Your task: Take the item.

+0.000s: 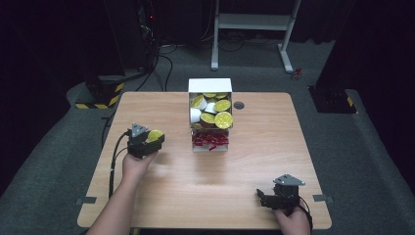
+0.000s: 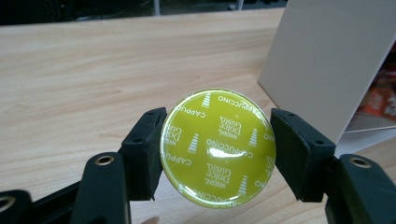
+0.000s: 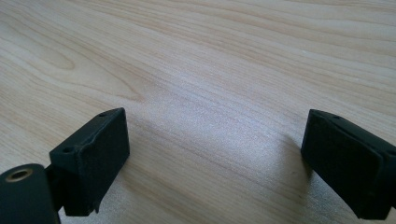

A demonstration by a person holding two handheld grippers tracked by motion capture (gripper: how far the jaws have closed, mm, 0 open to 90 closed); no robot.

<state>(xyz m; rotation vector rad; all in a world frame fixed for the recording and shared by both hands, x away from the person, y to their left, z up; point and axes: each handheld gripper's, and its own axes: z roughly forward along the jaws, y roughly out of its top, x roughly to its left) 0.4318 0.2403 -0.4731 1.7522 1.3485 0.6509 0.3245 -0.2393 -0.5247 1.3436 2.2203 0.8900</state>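
1. High view: the left gripper (image 1: 152, 138) sits over the left part of the wooden table (image 1: 254, 161), held in the person's left hand (image 1: 137, 164); a lime-green coffee capsule (image 1: 155, 135) sits between its jaws, well apart from the box to its right.
2. Left gripper view: the capsule (image 2: 217, 147) is clamped by its rim, one black pad (image 2: 149, 154) pressing on each side; its foil lid faces the camera and reads "Cappuccino" and "Nescafé Dolce Gusto"; the table (image 2: 93, 70) lies below and beyond it.
3. A white cardboard box (image 1: 210, 85) stands at the middle of the table's far half, its open front full of more green-lidded capsules (image 1: 223, 119); in the left gripper view its plain white side wall (image 2: 327, 60) rises just to the right of the held capsule.
4. Below the capsules in that box lies a layer of red packets (image 1: 210, 140); what they are is too small to tell.
5. The right gripper (image 1: 264, 198) rests near the table's near right edge in the right hand (image 1: 293, 220); the right gripper view shows its jaws spread wide with only bare wood (image 3: 210, 93) between them.
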